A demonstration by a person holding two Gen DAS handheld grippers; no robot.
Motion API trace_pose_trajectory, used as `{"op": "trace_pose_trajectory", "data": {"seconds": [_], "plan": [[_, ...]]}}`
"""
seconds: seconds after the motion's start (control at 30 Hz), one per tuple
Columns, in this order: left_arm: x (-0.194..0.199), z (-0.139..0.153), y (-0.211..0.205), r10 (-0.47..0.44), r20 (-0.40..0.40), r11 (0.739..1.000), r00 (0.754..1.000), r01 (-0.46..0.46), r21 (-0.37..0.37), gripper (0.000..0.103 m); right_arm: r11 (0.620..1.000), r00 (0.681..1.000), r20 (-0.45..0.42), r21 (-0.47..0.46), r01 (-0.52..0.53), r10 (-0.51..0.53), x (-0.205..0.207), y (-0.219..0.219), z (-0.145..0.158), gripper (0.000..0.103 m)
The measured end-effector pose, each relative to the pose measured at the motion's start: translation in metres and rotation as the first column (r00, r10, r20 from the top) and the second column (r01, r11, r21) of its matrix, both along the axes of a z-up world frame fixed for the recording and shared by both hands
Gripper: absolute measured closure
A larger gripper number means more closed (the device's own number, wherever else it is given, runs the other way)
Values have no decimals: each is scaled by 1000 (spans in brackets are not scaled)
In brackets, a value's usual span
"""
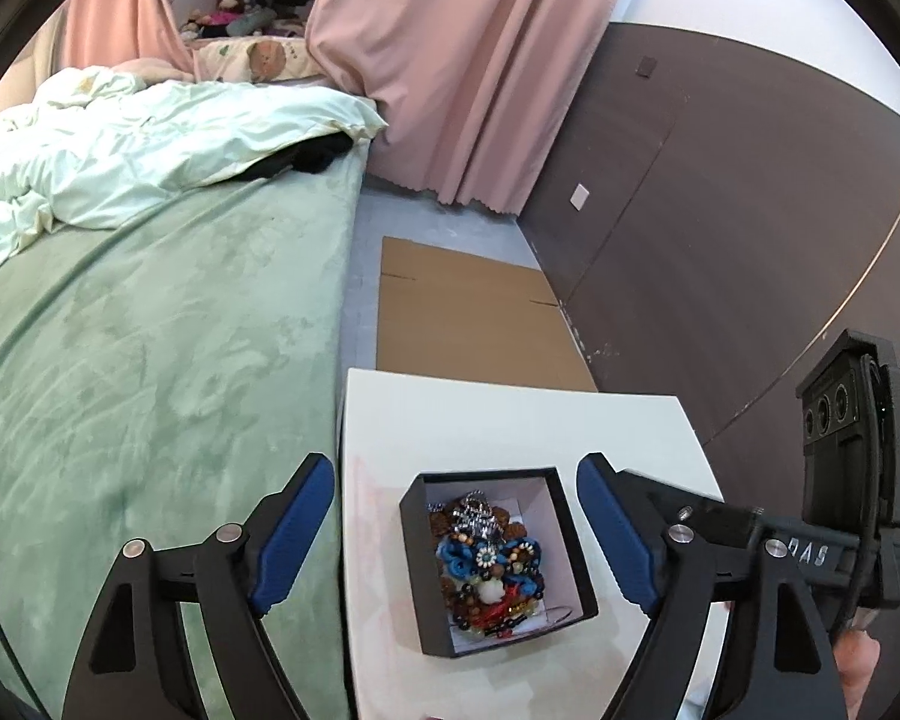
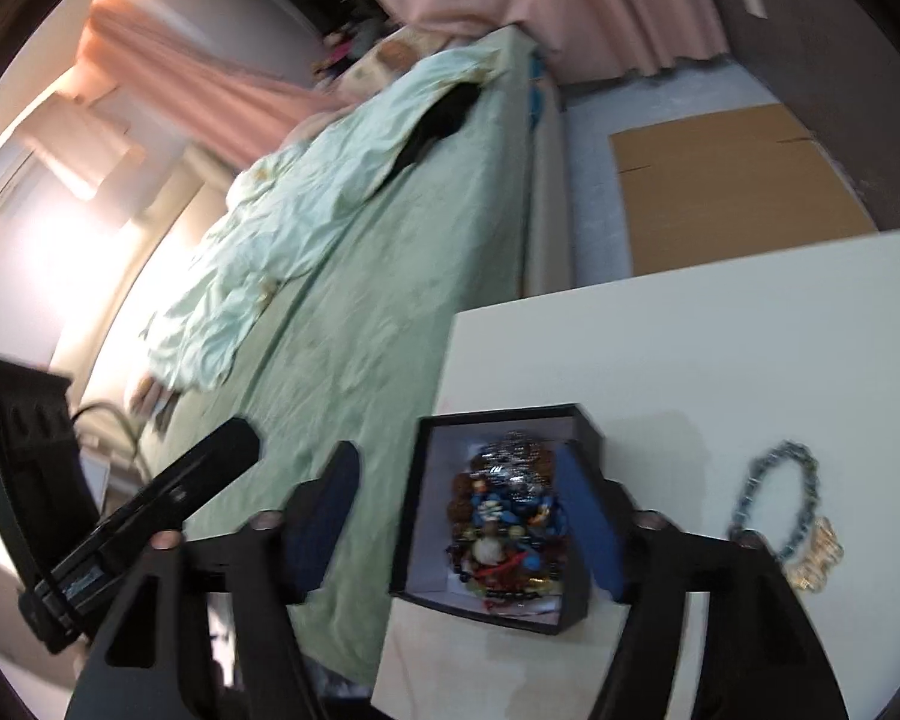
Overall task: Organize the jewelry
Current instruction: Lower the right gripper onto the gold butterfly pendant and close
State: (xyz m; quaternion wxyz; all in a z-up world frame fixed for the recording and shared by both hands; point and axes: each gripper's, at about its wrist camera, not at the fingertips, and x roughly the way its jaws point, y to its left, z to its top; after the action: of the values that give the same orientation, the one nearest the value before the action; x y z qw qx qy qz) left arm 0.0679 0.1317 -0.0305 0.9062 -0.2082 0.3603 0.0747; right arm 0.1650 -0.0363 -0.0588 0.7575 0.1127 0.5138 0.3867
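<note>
A black jewelry box (image 1: 421, 576) stands open on a white table (image 1: 510, 420), filled with a heap of beaded jewelry (image 1: 492, 564). My left gripper (image 1: 456, 534) is open and empty above the box, its blue pads either side of it. The box (image 2: 576, 576) and the jewelry heap (image 2: 510, 528) also show in the right wrist view. My right gripper (image 2: 456, 516) is open and empty above the box too. A blue chain bracelet with a gold piece (image 2: 780, 510) lies on the table (image 2: 690, 348) to the right of the box.
A bed with a green sheet (image 1: 150, 360) and a pale crumpled duvet (image 1: 120, 144) runs along the table's left edge. Flat cardboard (image 1: 468, 312) lies on the floor beyond the table. A dark brown wall (image 1: 720, 210) is at right, pink curtains (image 1: 462, 60) behind.
</note>
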Motion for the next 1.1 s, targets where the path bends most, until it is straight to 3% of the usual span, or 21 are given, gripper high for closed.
{"op": "trace_pose_trajectory", "data": {"seconds": [0.17, 0.33, 0.6, 0.83, 1.1], "plan": [[-4, -2, -10, -25, -7, 1000, 1000, 25, -3, 19, 999, 999, 10, 2, 44, -44, -7, -28, 6, 33], [-7, 1, -28, -71, 11, 997, 997, 71, 5, 12, 996, 996, 28, -24, 80, -80, -19, -55, 12, 33], [-3, 1, -62, -145, 8, 989, 989, 145, 14, 12, 986, 987, 26, -50, 157, -156, -21, -107, 18, 33], [11, -2, -91, -199, -6, 980, 980, 199, 8, 12, 970, 973, 3, -79, 229, -229, -15, -145, 12, 32], [28, -13, -124, -268, -58, 961, 962, 271, 49, 13, 958, 967, -16, -143, 248, -253, -8, -168, -3, 33]]}}
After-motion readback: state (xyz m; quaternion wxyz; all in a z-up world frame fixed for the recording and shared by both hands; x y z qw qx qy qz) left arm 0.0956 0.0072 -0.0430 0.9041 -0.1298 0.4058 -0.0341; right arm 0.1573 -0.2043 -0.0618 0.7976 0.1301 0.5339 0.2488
